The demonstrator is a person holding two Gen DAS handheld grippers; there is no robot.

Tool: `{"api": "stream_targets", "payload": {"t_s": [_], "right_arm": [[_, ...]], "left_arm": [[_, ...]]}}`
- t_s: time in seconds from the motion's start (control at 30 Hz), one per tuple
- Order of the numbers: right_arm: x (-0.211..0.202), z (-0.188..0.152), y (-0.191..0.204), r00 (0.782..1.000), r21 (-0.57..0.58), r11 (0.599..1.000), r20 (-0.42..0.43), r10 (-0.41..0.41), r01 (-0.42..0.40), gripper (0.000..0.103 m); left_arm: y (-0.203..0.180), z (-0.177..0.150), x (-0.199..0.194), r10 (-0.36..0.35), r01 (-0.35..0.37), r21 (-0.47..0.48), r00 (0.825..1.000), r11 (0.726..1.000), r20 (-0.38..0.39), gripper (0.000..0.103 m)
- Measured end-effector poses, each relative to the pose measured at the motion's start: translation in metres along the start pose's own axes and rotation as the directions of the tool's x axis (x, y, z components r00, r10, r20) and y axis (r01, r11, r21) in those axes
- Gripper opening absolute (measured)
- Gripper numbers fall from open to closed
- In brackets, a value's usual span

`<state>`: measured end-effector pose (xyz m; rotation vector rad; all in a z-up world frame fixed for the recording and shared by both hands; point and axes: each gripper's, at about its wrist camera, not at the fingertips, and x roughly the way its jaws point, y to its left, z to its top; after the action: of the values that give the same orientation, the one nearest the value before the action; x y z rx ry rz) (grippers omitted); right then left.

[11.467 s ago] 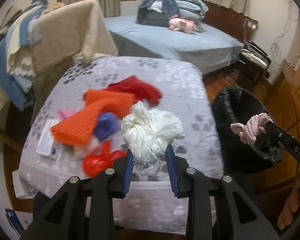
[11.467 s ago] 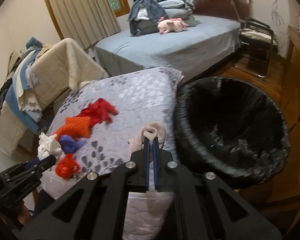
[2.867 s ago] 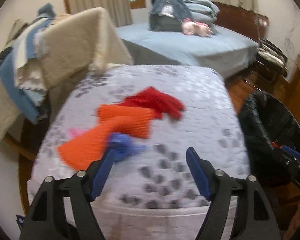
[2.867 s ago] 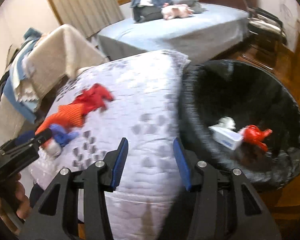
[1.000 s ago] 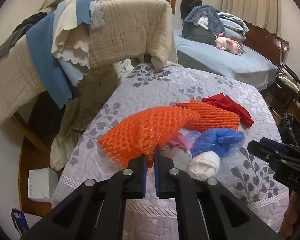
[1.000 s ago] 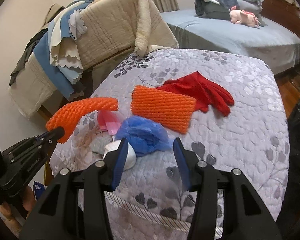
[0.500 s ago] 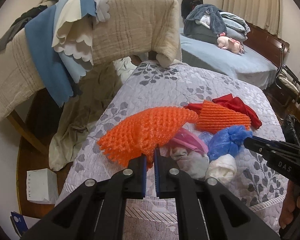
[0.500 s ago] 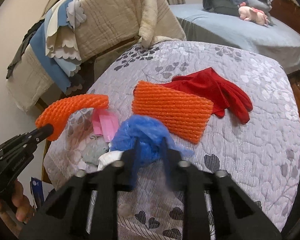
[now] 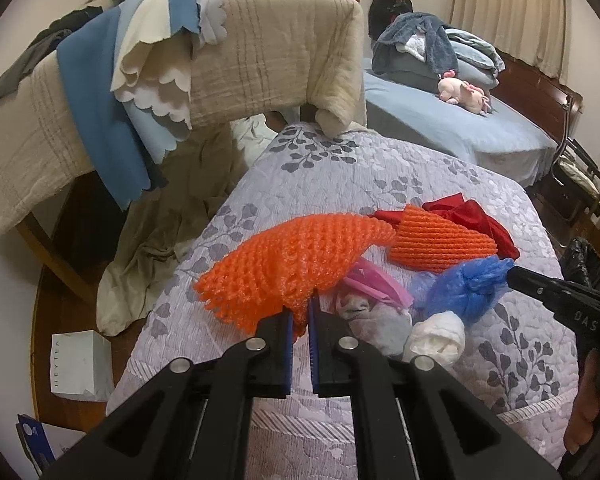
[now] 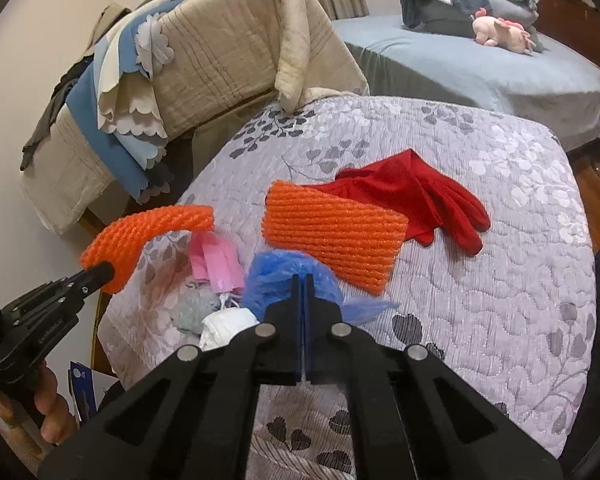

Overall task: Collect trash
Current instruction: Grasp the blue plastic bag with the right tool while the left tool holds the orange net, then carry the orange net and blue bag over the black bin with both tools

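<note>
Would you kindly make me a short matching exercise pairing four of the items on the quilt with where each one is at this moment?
Things:
1. curved orange foam net
2. blue plastic bag
3. flat orange foam net
4. red glove

Places:
A. lying on the quilt, partly under the flat orange foam net
B. clamped in the right gripper
C. held up by the left gripper
D. lying flat, overlapping the red glove

Pairs: 1-C, 2-B, 3-D, 4-A

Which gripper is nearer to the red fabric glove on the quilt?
Right. The right gripper, shut on the crumpled blue plastic bag, is nearer the red fabric glove; the left gripper holds orange foam netting farther away.
</note>
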<state>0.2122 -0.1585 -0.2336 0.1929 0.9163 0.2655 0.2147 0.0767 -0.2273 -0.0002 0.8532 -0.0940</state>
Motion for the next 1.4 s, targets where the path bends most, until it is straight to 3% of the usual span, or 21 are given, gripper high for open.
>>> {"api": "stream_targets", "payload": {"t_s": [0.37,1.4], "right_arm": [[-0.049,0.006,-0.009,0.998,-0.003,1.000,0.063,-0.024,0.024,0.000],[-0.169,-0.016,-0.120,0.967,0.130,0.979,0.181,-0.181,0.159,0.000]], "left_arm": [[-0.028,0.005,-0.030,-0.021,0.020,0.020,1.000,1.000,0.023,0.007],[-0.169,0.001,-0.075,-0.112,0.112,0.093,0.994,0.989,-0.005,0.007]]}}
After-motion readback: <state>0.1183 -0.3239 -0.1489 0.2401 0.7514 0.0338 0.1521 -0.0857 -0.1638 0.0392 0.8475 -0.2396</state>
